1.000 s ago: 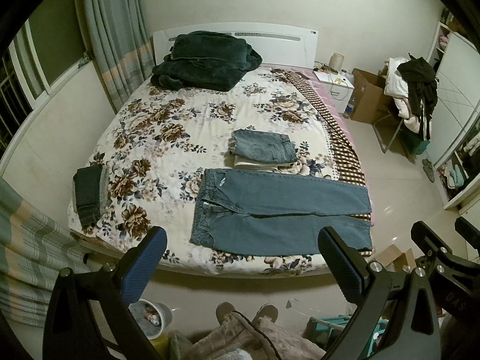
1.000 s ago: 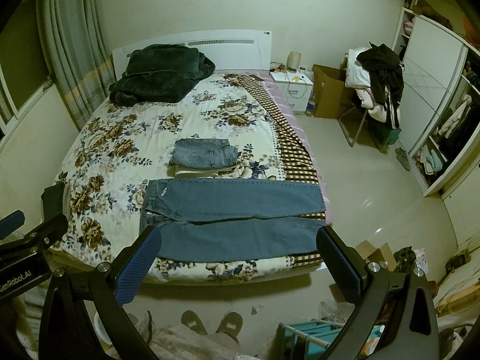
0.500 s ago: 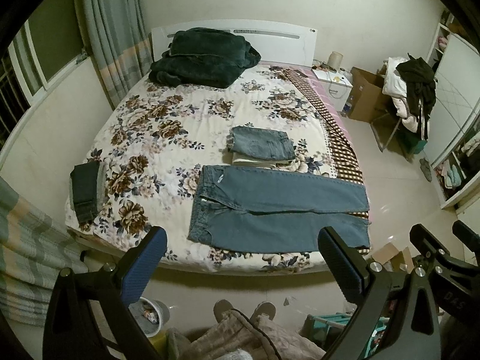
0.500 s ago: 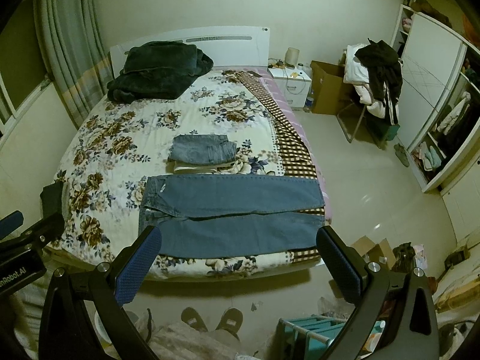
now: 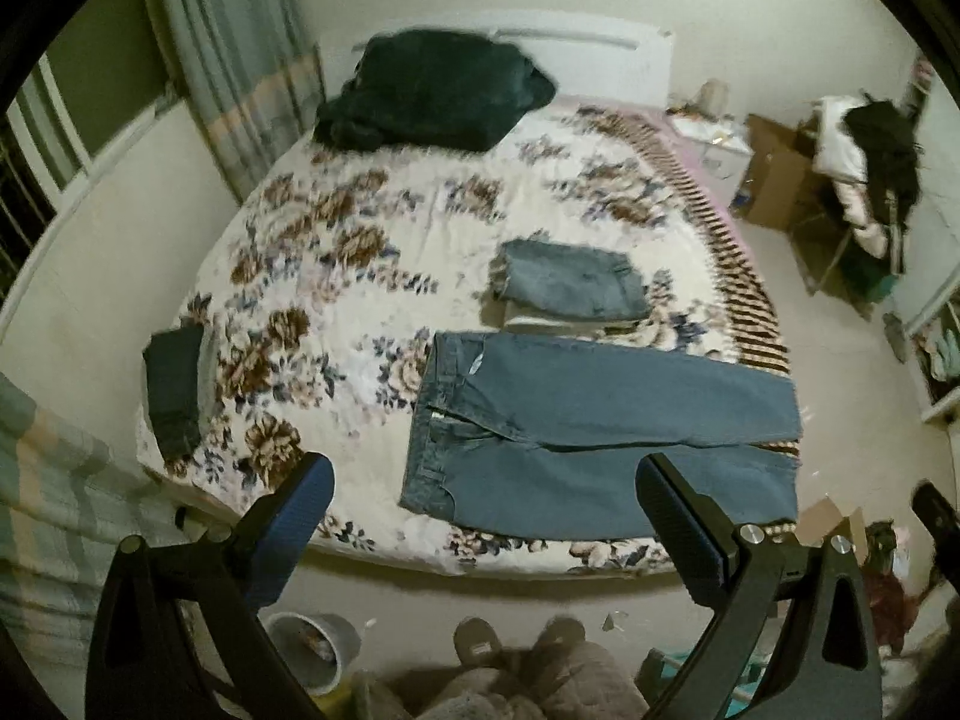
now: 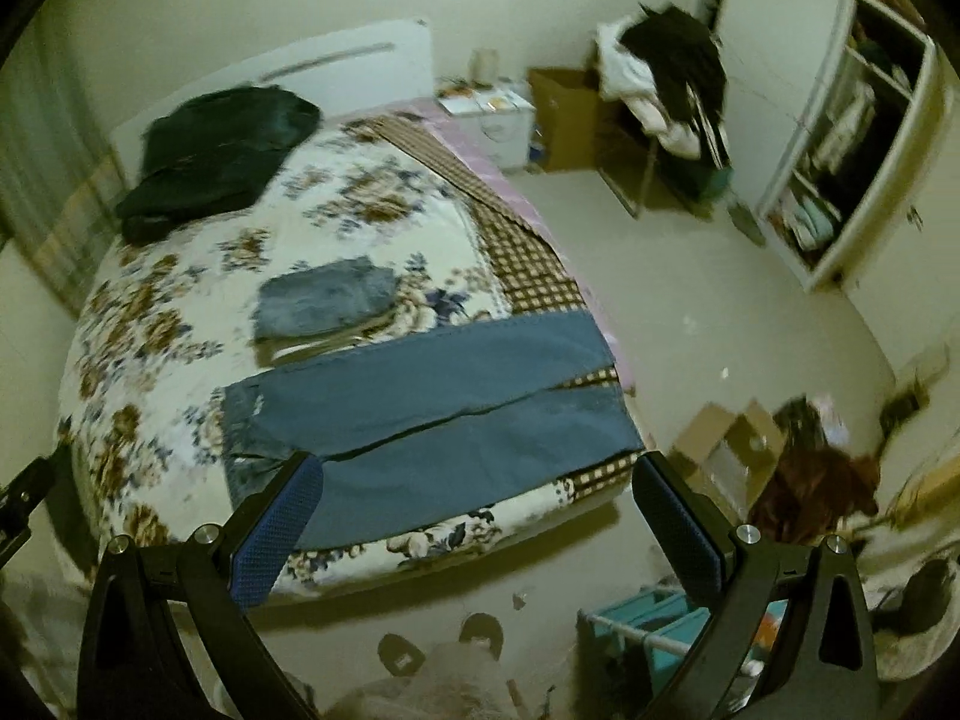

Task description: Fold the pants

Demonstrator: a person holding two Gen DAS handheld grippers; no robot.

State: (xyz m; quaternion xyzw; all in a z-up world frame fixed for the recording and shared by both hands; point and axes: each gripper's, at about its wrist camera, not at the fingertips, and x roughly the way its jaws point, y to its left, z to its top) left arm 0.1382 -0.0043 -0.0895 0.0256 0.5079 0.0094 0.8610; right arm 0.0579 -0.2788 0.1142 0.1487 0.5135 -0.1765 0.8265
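Note:
A pair of blue jeans (image 5: 594, 438) lies flat on the flowered bed (image 5: 336, 276), waistband to the left, legs stretched to the right edge. It also shows in the right wrist view (image 6: 444, 420). My left gripper (image 5: 480, 516) is open and empty, held above the floor in front of the bed's near edge. My right gripper (image 6: 474, 510) is open and empty, turned toward the leg ends of the jeans. Both are apart from the jeans.
A folded stack of jeans (image 5: 570, 288) lies behind the flat pair. A dark folded garment (image 5: 174, 390) sits at the bed's left edge, a dark blanket (image 5: 432, 96) at the headboard. A bin (image 5: 312, 648), cardboard boxes (image 6: 726, 438) and a clothes-laden chair (image 6: 672, 78) stand around.
Both grippers moved closer to the bed. The right wrist view swung to the right and tilted, blurring. The jeans have not moved.

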